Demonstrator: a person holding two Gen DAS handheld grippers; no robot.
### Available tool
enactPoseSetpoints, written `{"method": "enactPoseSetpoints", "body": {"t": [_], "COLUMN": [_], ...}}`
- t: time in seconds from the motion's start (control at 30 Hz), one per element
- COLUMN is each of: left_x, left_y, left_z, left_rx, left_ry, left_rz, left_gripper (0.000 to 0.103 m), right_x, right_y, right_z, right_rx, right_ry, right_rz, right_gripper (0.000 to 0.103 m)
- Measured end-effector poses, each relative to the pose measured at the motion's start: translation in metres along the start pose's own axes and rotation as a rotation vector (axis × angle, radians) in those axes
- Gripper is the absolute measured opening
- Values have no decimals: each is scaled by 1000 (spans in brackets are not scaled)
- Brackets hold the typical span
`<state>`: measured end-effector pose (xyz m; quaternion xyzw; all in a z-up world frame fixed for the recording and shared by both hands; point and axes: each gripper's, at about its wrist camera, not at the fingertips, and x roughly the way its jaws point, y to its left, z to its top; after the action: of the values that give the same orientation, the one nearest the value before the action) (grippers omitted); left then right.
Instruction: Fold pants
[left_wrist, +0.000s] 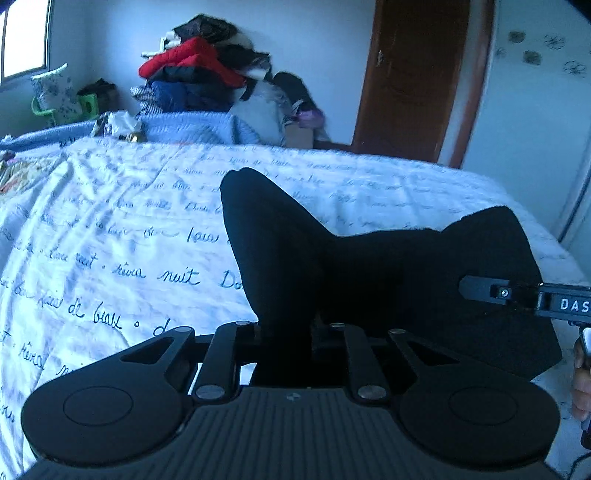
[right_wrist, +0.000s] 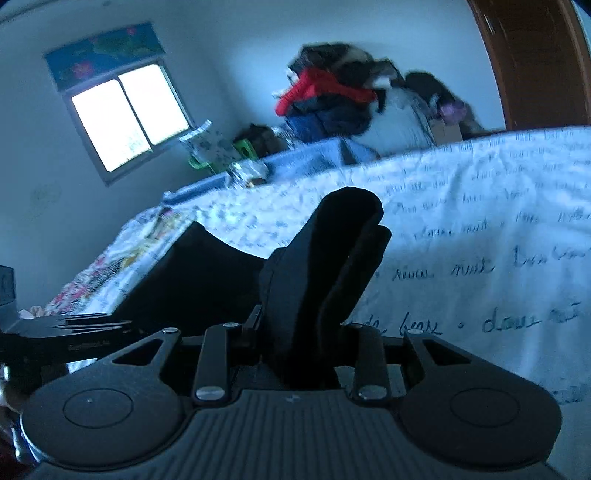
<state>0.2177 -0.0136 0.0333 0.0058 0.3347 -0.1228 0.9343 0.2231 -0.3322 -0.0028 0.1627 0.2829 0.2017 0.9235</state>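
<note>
The black pants (left_wrist: 369, 266) hang lifted above the bed, stretched between both grippers. My left gripper (left_wrist: 286, 328) is shut on a bunched fold that rises in a peak in front of it. In the left wrist view my right gripper (left_wrist: 476, 290) comes in from the right edge and clamps the other end of the cloth. In the right wrist view the right gripper (right_wrist: 303, 332) is shut on a thick, layered fold of the pants (right_wrist: 207, 273). My left gripper (right_wrist: 96, 325) shows at the left there, pinching the same cloth. The fingertips of both are hidden by fabric.
The bed wears a white sheet (left_wrist: 110, 240) printed with script. A floral cloth (left_wrist: 22, 173) lies at its far left. Behind it stand a pile of clothes (left_wrist: 199, 62), a brown door (left_wrist: 410, 74) and a window (right_wrist: 129, 114). A hand (left_wrist: 581, 380) shows at the right edge.
</note>
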Motion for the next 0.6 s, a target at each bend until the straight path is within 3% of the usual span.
{"method": "enactPoseSetpoints", "body": {"t": [0.1, 0.2, 0.27, 0.4, 0.5, 0.53, 0.6], "left_x": [17, 22, 22, 22, 9, 5, -9], "left_y": [7, 8, 10, 22, 29, 31, 31], "left_z": [-5, -10, -13, -18, -24, -25, -30], "left_rx": [-8, 4, 9, -7, -12, -10, -14], "left_ry": [40, 40, 41, 41, 29, 23, 11], "left_rz": [14, 29, 47, 77, 141, 154, 176], "left_gripper": [23, 27, 41, 54, 58, 58, 60], "right_x": [20, 28, 26, 0, -28, -40, -58], "right_y": [-9, -26, -34, -44, -45, -41, -31], "right_z": [-5, -12, -15, -24, -28, -30, -33], "right_rx": [19, 92, 131, 156, 152, 130, 66], "right_ry": [35, 64, 74, 46, -10, -43, -100], "right_rz": [-68, -84, -84, -113, -225, -296, -356], "right_gripper": [31, 40, 50, 64, 67, 67, 68]}}
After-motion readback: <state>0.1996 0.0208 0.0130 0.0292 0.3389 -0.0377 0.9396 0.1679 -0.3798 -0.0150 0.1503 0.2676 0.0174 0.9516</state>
